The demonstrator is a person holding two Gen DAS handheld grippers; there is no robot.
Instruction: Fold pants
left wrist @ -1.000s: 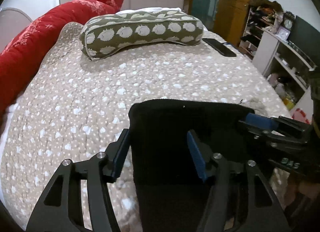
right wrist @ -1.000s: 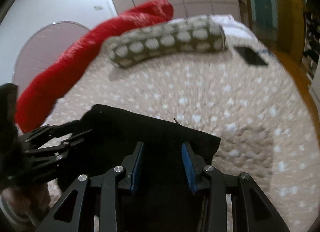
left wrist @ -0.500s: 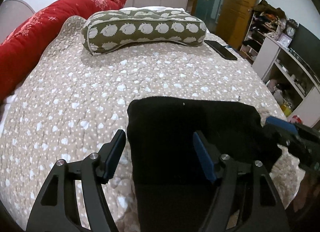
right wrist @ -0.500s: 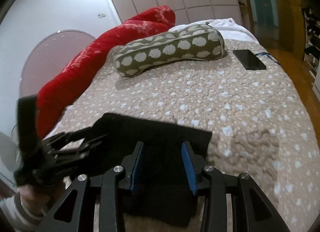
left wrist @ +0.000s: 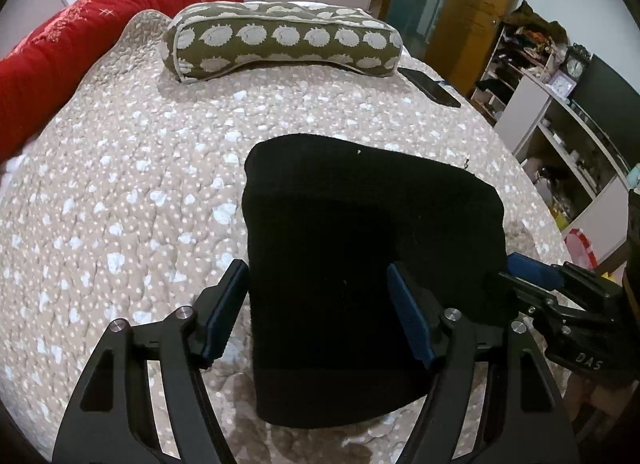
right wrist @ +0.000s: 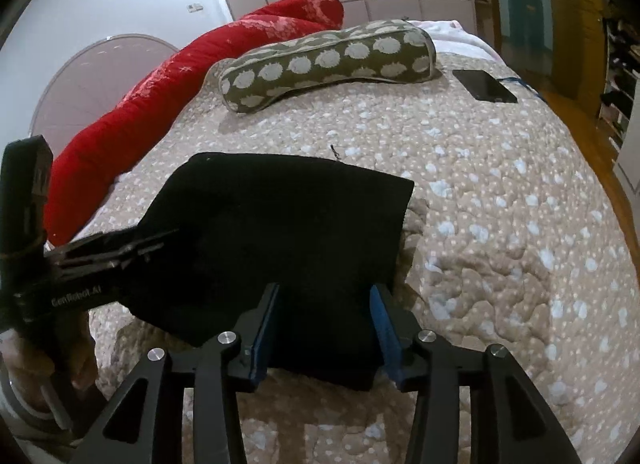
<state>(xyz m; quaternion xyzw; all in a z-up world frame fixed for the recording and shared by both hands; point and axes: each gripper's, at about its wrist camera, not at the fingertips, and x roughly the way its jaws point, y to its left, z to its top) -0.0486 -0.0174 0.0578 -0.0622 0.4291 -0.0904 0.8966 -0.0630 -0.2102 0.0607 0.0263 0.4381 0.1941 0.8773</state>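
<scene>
The black pants [left wrist: 360, 232] lie folded into a compact rectangle on the beige quilted bed; they also show in the right wrist view [right wrist: 280, 224]. My left gripper [left wrist: 316, 304] is open, its blue-padded fingers straddling the near left part of the bundle, holding nothing. My right gripper [right wrist: 326, 324] is open over the near right corner of the bundle. The right gripper also shows at the right edge of the left wrist view [left wrist: 532, 268], and the left gripper at the left of the right wrist view [right wrist: 132, 240].
A green spotted bolster pillow [left wrist: 284, 40] lies across the far side of the bed. A red duvet [left wrist: 80, 28] runs along the left edge. A black phone [right wrist: 484, 86] lies at the far right. Shelves [left wrist: 560, 112] stand beyond the bed's right side.
Both grippers have pulled back and risen from the pants. The right gripper's jaws have opened wider. The folded pants stay put on the bed.
</scene>
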